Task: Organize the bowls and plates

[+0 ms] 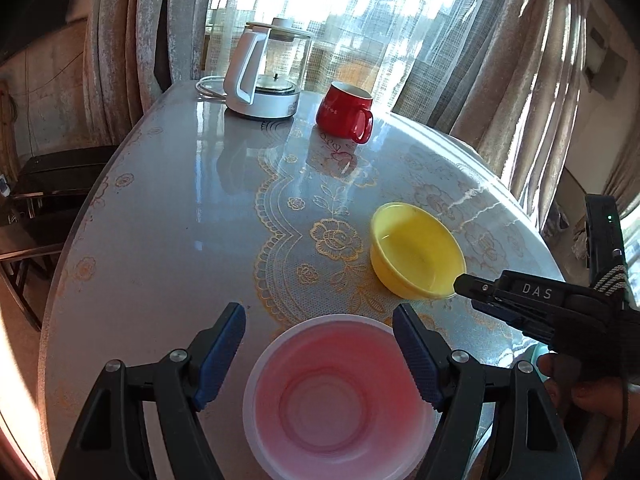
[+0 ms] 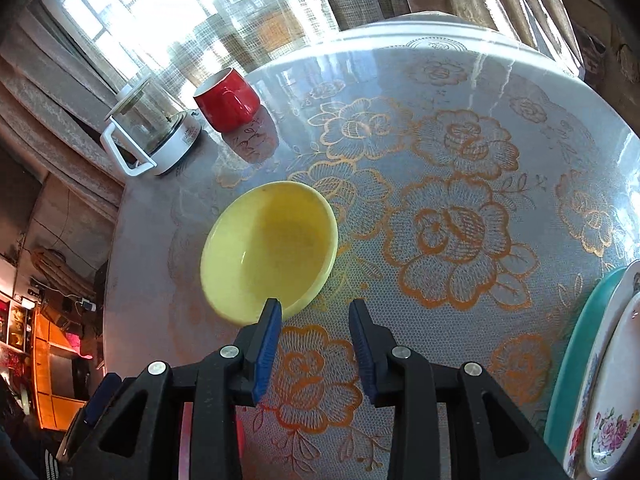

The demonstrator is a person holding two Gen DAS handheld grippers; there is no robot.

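A pink bowl [image 1: 336, 396] sits on the table right under my left gripper [image 1: 319, 316], which is open with a finger on each side of the bowl's far rim, not gripping it. A yellow bowl [image 1: 416, 250] stands further right; it also shows in the right wrist view [image 2: 268, 248]. My right gripper [image 2: 316, 308] is open, its left finger at the yellow bowl's near rim; in the left wrist view its tip [image 1: 466, 284] touches that rim. A stack of plates [image 2: 600, 380], teal under flowered white, lies at the right edge.
A red mug [image 1: 346, 112] and a glass kettle on a white base [image 1: 268, 76] stand at the far side of the round table [image 1: 160, 220] by the curtained window. A dark side table [image 1: 48, 184] stands to the left beyond the table.
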